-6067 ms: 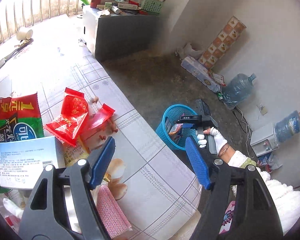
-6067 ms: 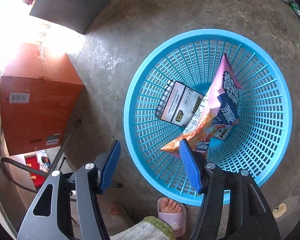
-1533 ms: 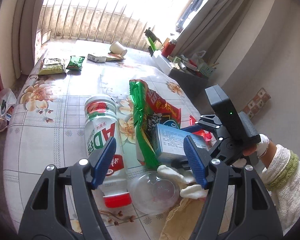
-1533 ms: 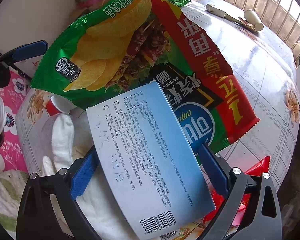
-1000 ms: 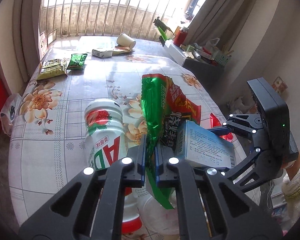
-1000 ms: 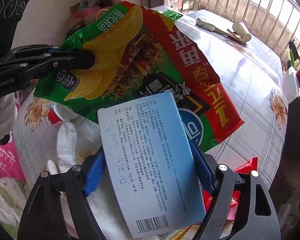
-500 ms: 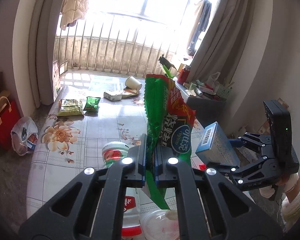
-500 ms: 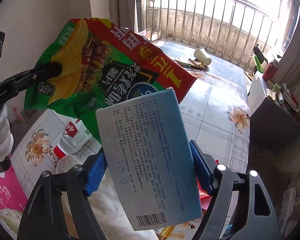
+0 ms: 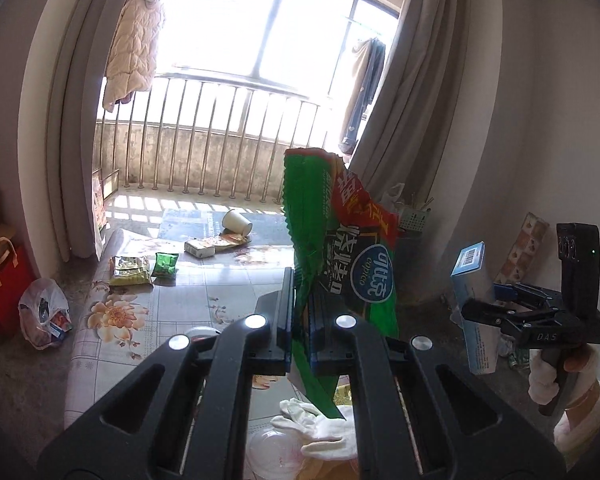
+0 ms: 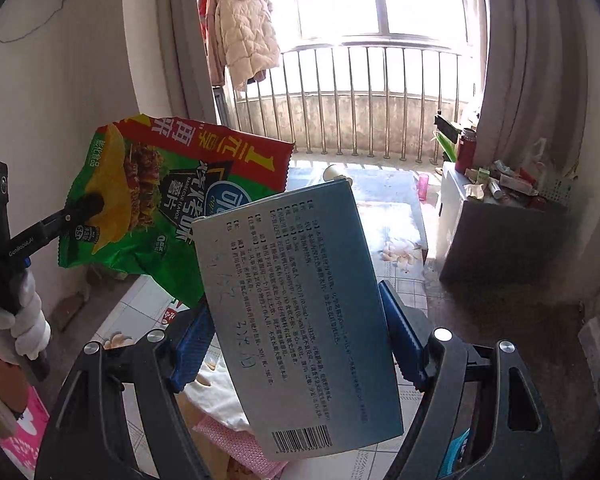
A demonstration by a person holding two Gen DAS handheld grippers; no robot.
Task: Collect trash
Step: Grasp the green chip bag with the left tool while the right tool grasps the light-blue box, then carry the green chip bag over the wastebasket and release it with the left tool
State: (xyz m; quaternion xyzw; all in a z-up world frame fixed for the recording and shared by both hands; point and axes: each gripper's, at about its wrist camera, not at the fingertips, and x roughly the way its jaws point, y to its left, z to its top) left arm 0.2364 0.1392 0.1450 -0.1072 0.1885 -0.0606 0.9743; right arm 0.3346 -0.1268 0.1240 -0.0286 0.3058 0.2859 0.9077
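Left gripper (image 9: 299,326) pinching chip bag (image 9: 340,248), right gripper (image 10: 296,344) clamping blue box (image 10: 300,320), printed face only right-wrist view

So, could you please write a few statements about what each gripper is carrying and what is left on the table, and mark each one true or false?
1. The left gripper is shut on the green chip bag. True.
2. The right gripper holds a red can. False: its jaws clamp a light blue box.
3. The chip bag lies flat on the table. False: it is lifted above the table.
4. A paper cup lies tipped over at the far end of the table. True.
5. A white glove lies on the table below the left gripper. True.
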